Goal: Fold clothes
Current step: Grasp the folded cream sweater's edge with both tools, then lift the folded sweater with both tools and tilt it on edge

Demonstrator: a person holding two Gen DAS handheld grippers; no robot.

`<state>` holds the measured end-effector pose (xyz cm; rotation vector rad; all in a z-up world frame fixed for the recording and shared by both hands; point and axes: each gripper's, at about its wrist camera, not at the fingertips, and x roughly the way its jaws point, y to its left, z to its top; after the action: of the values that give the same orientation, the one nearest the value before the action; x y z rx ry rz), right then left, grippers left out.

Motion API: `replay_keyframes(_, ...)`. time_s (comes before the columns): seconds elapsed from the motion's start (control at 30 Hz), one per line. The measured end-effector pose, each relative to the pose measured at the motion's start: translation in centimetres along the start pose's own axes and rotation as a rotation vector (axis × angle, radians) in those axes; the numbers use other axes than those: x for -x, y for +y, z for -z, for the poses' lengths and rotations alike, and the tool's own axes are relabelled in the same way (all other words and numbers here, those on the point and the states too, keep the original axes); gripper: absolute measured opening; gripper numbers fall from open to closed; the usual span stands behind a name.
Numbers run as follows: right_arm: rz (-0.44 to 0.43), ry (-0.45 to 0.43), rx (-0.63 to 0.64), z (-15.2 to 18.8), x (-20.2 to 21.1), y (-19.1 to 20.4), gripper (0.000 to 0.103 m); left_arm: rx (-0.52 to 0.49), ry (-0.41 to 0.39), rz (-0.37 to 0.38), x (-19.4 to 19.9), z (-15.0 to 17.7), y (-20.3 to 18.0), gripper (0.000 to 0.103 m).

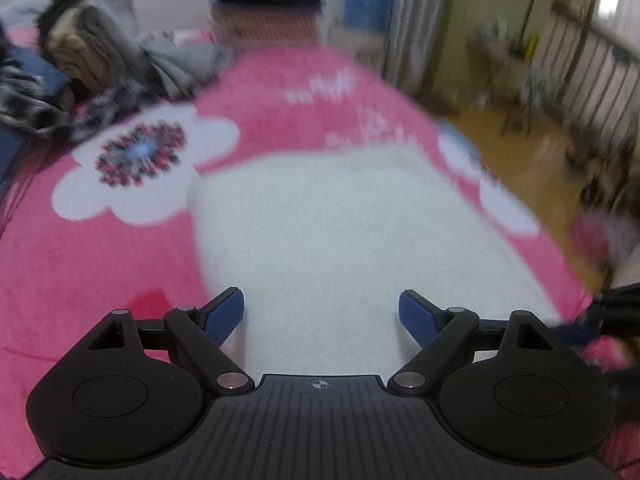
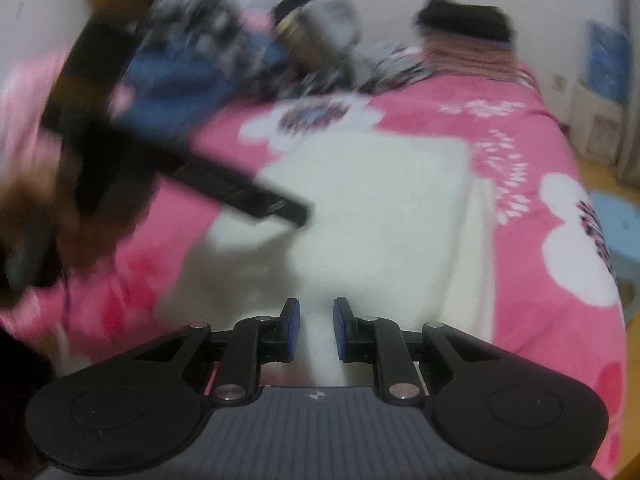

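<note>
White and fleecy, a folded garment [image 1: 360, 232] lies flat on a pink bedspread [image 1: 100, 272], near the bed's right edge and just ahead of both handheld grippers. In the right wrist view the same white garment [image 2: 380, 208] forms a neat rectangle, its right side showing a layered fold.

Over its near end, the left gripper [image 1: 321, 316] hangs with its jaws spread wide, blue pads angled outward and nothing between them. The right gripper [image 2: 316, 330] sits low over the garment's near edge with its jaws drawn to a narrow gap; white cloth shows through that gap, but the pads are not closed on it. From the right wrist camera, the left gripper appears as a dark blurred bar [image 2: 240, 192] crossing above the garment's left side.

Large white flowers [image 1: 148, 160] with dark patterned centres are printed on the bedspread around the garment. At the far left of the bed, an unsorted heap of clothes [image 1: 80, 68] in grey, blue and black-and-white spreads toward the wall. Farther back, a neat stack of folded items [image 1: 266, 12] stands with a dark piece on top. Off the bed's right side is a wooden floor [image 1: 500, 144], with curtains [image 1: 412, 20] at the far wall. Both views are blurred.
</note>
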<state>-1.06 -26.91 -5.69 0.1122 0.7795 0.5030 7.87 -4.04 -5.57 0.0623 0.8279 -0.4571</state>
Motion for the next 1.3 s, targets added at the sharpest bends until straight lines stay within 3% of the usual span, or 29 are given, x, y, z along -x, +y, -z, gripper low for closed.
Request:
replay_keyframes(0.07, -0.015, -0.075, -0.166, -0.4, 1.4, -3.1, 0.036, 0.043, -0.055, 0.014, 1.0, 0.4, 2.0, 0.1)
replay_keyframes(0.13, -0.029, -0.103, -0.328, -0.6, 1.9, -6.3, 0.036, 0.118, 0.008, 0.061, 0.5, 0.9, 4.2, 0.1)
replay_keyframes(0.3, -0.08, -0.02, -0.624, 0.2, -1.3, -12.7, 0.048, 0.444, 0.185, 0.288, -2.6, 3.3, 8.8, 0.1)
replay_keyframes(0.37, -0.096, 0.003, -0.679, 0.7, -2.6, -13.8, 0.061, 0.476, 0.209, 0.351, -3.5, 3.7, 9.0, 0.1)
replay_keyframes(0.43, -0.155, 0.012, -0.741, 0.9, -3.8, -15.0, 0.064, 0.476, 0.216, 0.381, -4.2, 3.6, 8.9, 0.1)
replay_keyframes(0.87, -0.398, 0.081, -0.837, -1.3, -9.6, -18.1, 0.068, 0.482, 0.239, 0.475, -8.2, 1.7, 8.0, 0.103)
replay_keyframes(1.17, -0.536, 0.008, -0.893, 0.1, -9.4, -19.2, 0.069, 0.554, 0.226, 0.56, -8.3, 2.8, 9.4, 0.1)
replay_keyframes(1.2, -0.55, 0.006, -0.881, -0.1, -9.5, -19.1, 0.07, 0.555, 0.226, 0.562, -8.3, 2.9, 9.4, 0.1)
replay_keyframes(1.3, -0.599, 0.013, -0.835, -0.9, -10.0, -18.8, 0.088, 0.56, 0.225, 0.568, -8.3, 3.0, 9.4, 0.102)
